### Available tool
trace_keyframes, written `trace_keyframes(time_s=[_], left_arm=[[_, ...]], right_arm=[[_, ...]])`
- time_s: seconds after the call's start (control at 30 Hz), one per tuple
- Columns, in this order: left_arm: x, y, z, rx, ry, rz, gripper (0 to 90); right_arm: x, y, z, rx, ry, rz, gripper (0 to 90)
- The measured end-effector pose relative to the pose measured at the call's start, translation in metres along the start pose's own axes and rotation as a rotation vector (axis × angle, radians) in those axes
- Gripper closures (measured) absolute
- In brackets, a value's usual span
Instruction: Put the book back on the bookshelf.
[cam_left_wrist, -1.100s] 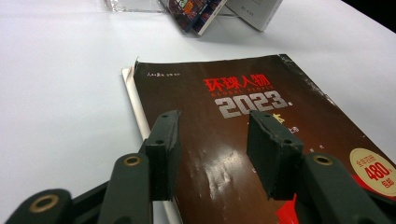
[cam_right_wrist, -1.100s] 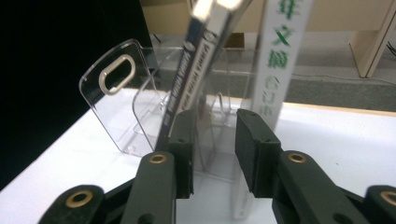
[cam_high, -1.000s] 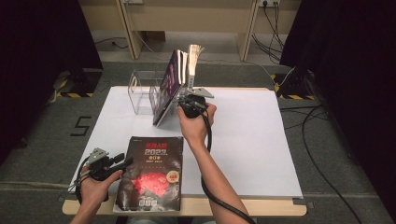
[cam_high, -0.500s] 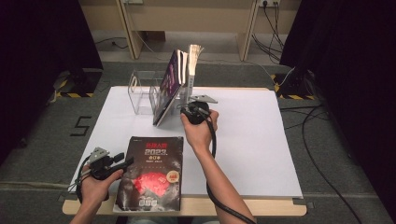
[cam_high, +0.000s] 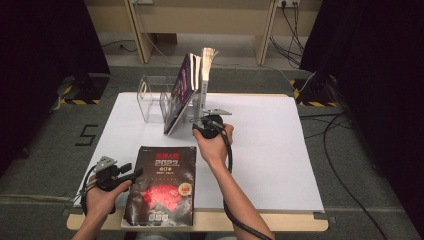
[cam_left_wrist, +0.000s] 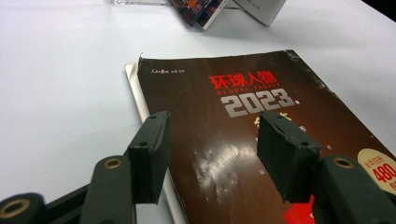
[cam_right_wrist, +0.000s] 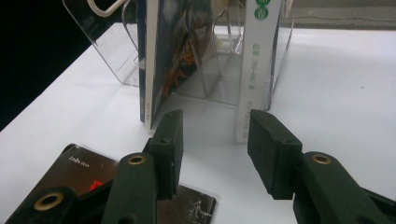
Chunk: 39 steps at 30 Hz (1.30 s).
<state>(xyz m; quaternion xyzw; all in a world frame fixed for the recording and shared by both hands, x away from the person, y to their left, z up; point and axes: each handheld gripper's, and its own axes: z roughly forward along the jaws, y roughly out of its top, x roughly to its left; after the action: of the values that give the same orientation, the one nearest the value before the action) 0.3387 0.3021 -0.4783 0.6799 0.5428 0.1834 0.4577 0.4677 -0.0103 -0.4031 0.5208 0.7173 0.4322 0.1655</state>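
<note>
White table (cam_high: 280, 150) bare rightward | magazine (cam_high: 160, 185) overhangs edge | both tools opening, empty

Light falls from above onto the white desk (cam_high: 260, 150), which shows bright, while the surroundings sink into near black. The high view is soft and slightly grainy. In the left gripper view, glare streaks the dark magazine (cam_left_wrist: 243, 140) cover; its far print seems blurred. Faint shadows sit under the upright books (cam_right_wrist: 163, 70).
</note>
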Motion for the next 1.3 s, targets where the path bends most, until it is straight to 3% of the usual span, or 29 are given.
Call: trace_keyframes(time_s=[0.37,0.83,1.3], left_arm=[[0.000,0.006,0.014,0.008,0.013,0.000,46.2],[0.015,0.010,0.032,0.027,0.069,-0.025,50.7],[0.025,0.012,0.047,0.054,0.098,-0.055,55.9]], right_arm=[[-0.004,-0.010,0.004,0.024,-0.001,0.011,56.9],[-0.009,-0.023,0.013,0.087,0.016,0.025,61.8],[-0.009,-0.032,0.023,0.141,0.032,0.037,62.2]])
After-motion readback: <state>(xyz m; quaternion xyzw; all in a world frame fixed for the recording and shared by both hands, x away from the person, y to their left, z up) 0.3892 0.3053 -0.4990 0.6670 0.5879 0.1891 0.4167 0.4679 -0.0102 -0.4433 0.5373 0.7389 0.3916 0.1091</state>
